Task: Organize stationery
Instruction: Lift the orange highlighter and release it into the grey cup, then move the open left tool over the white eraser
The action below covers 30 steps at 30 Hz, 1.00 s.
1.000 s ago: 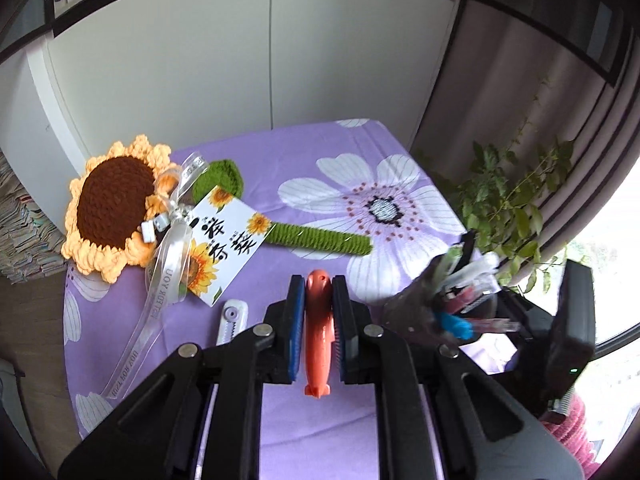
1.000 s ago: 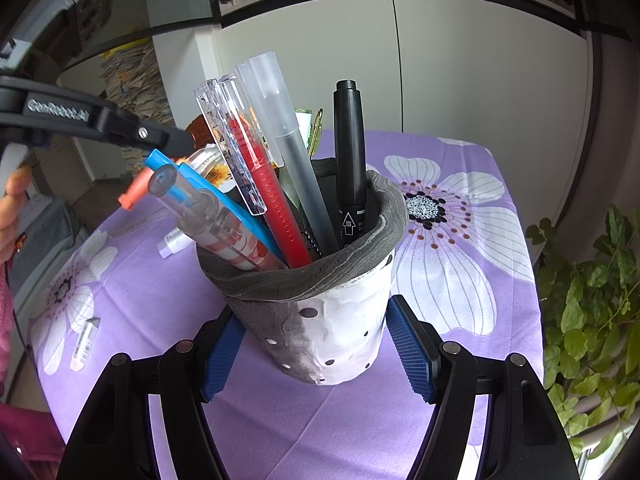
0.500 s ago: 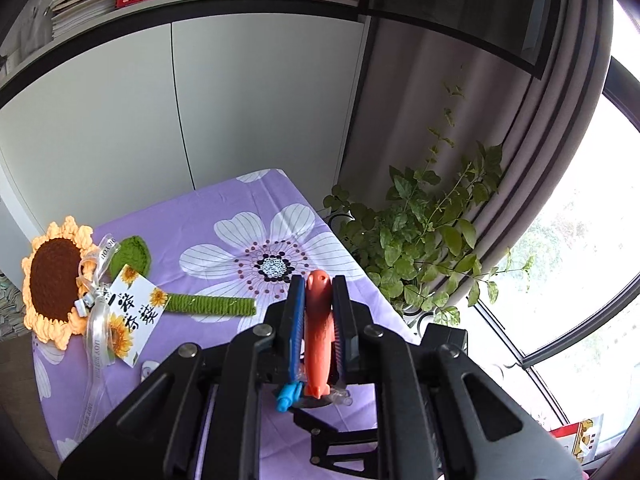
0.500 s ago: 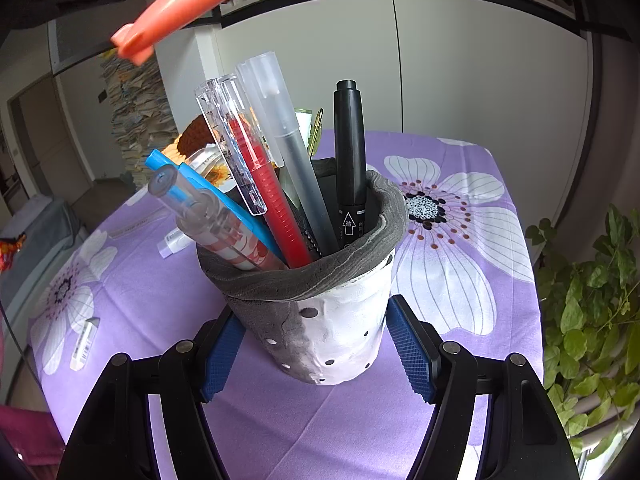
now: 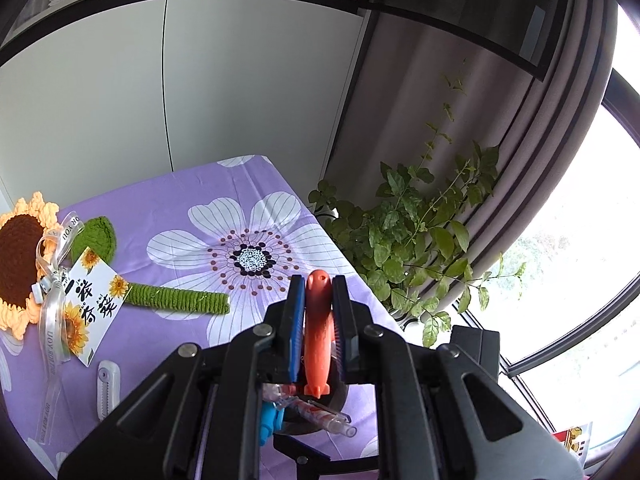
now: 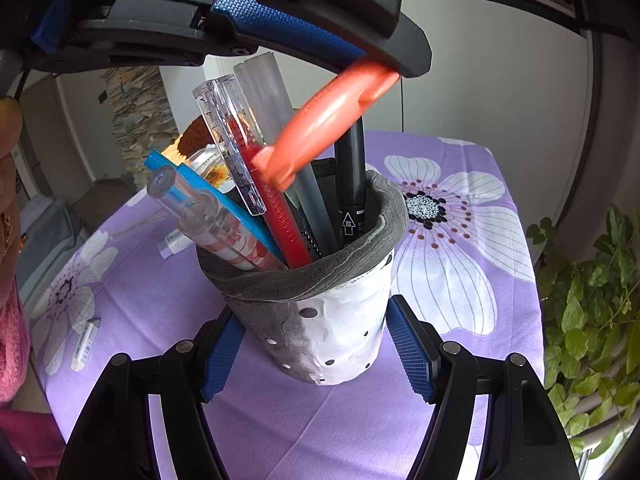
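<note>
- Over the cup, in the left view, the left gripper (image 5: 316,312) pinches an orange pen (image 5: 318,332) tight, tail down. Pens (image 5: 320,416) peek out below at 6 o'clock. A sunflower (image 5: 20,264) lies at 9 o'clock on the purple cloth (image 5: 180,200), a plant (image 5: 420,240) at 3 o'clock.
- From the right view, the right gripper (image 6: 316,350) hugs the cup (image 6: 336,320) by both sides. That orange pen hangs at 12 o'clock, touching or almost touching the crowded pens. It could bump them and slip out, or tip the cup. White cupboards (image 6: 480,80) stand behind.

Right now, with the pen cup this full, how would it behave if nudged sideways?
Probably top-heavy: the pens stand tall above the pen cup and lean left, so it may tip that way. Its soft-looking folded rim suggests the wall could give. The right gripper jaws flank it, which should steady it.
</note>
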{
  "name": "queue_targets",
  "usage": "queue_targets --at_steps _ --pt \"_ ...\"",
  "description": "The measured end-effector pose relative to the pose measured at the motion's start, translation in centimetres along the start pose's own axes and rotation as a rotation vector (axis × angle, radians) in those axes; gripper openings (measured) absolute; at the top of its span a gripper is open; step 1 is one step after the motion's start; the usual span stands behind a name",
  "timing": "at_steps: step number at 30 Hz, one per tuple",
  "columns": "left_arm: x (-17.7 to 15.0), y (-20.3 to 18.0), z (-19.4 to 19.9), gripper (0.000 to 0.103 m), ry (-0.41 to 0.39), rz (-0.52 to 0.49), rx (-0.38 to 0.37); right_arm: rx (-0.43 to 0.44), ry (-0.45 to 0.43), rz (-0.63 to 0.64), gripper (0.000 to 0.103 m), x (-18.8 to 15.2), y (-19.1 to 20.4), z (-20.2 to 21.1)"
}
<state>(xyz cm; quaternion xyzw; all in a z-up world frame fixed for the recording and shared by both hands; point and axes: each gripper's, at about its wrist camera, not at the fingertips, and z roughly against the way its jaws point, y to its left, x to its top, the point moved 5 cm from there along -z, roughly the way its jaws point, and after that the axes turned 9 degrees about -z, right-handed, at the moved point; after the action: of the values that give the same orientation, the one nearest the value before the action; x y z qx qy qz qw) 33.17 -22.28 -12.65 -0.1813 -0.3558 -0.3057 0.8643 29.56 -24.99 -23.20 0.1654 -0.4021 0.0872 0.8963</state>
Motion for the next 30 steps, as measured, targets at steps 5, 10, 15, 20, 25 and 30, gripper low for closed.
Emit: queue_targets --at_steps 5,10,15,20,25,30 --pt "-0.6 -0.3 1.1 0.012 -0.046 -0.029 0.001 -0.001 0.0 0.001 0.072 0.0 0.1 0.0" --pt "-1.1 0.2 1.8 0.012 -0.072 -0.03 0.007 -0.002 -0.001 0.003 0.072 -0.1 0.2 0.0" --pt "-1.4 0.3 2.2 0.012 -0.063 -0.044 0.021 -0.005 0.0 0.004 0.072 -0.1 0.3 -0.1" --pt "-1.5 0.1 2.2 0.012 -0.051 -0.065 0.041 -0.011 0.003 0.006 0.072 -0.2 0.3 -0.2" --pt "-1.4 0.2 3.1 0.015 -0.059 -0.066 0.042 -0.025 0.005 0.015 0.072 -0.2 0.4 -0.3" --pt "-1.1 1.2 5.2 0.023 -0.096 -0.037 0.063 -0.024 0.006 0.015 0.072 -0.1 0.5 -0.3"
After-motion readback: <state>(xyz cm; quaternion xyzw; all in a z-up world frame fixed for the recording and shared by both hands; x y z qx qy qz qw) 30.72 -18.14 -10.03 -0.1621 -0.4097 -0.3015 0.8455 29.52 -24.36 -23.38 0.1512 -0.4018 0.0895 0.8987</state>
